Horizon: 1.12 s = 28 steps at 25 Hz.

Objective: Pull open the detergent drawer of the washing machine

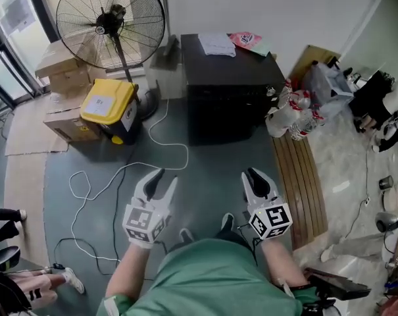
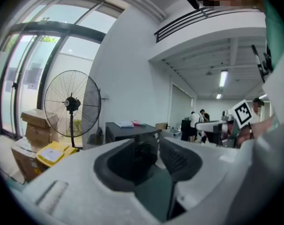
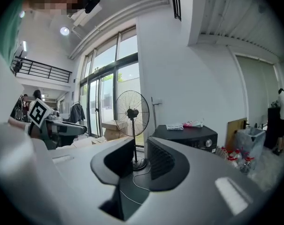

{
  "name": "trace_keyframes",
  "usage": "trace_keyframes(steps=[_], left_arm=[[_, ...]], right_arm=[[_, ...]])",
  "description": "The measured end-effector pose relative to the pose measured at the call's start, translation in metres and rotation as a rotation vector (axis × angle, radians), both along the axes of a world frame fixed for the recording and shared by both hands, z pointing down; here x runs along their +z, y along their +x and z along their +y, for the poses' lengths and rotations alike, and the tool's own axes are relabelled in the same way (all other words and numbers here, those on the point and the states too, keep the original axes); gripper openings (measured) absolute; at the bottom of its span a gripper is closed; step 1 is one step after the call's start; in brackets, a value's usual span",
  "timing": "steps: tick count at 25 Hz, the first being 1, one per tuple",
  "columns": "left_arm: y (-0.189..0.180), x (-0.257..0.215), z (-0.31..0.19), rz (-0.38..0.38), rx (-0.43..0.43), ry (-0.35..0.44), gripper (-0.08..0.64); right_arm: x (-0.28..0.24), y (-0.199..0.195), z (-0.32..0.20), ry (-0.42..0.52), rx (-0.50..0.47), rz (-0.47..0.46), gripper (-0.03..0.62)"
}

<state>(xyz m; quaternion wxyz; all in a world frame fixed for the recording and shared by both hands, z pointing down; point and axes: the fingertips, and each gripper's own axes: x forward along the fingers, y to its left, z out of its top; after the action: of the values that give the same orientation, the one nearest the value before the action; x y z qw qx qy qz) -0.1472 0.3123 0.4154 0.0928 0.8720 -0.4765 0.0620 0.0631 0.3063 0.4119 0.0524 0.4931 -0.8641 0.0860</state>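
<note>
Beyond left gripper (image 2: pixel 149 150), half-hidden washing machine (image 2: pixel 126 130)

workshop hall: cardboard boxes (image 1: pixel 64 68), pedestal fan (image 1: pixel 110 22), mezzanine railing (image 2: pixel 203 20).

Black washing machine (image 1: pixel 231 91) upright against white wall (image 1: pixel 284 12); drawer indistinct.

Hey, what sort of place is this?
Probably a workshop or test space, not a home: a washer against the wall, stacked boxes and a pedestal fan by tall windows.
</note>
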Motion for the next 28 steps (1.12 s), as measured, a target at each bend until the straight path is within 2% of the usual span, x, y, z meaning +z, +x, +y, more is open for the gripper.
trace_keyframes(steps=[2,3,8,13,19,23,28], left_arm=[[-0.010,-0.002,-0.002,0.001,0.000,0.008,0.195],[-0.015,-0.002,-0.003,0.000,-0.001,0.005,0.209],[-0.028,0.016,-0.008,0.012,-0.010,-0.035,0.219],[-0.026,0.034,-0.030,0.027,-0.026,-0.077,0.219],[-0.022,0.036,-0.070,-0.005,-0.047,-0.094,0.213],[0.003,0.038,-0.108,-0.029,-0.034,-0.114,0.175],[0.035,0.036,-0.155,-0.045,-0.061,-0.114,0.172]], right_arm=[[0.001,-0.002,0.001,-0.006,0.014,-0.013,0.137],[0.002,-0.003,0.002,-0.009,0.022,-0.017,0.155],[0.021,-0.003,0.005,-0.055,0.046,0.001,0.158],[0.032,-0.007,-0.024,-0.081,0.017,-0.002,0.158],[0.044,-0.019,-0.092,-0.118,-0.050,-0.091,0.156],[0.053,-0.012,-0.145,-0.134,-0.106,-0.122,0.156],[0.068,0.005,-0.203,-0.174,-0.165,-0.161,0.156]])
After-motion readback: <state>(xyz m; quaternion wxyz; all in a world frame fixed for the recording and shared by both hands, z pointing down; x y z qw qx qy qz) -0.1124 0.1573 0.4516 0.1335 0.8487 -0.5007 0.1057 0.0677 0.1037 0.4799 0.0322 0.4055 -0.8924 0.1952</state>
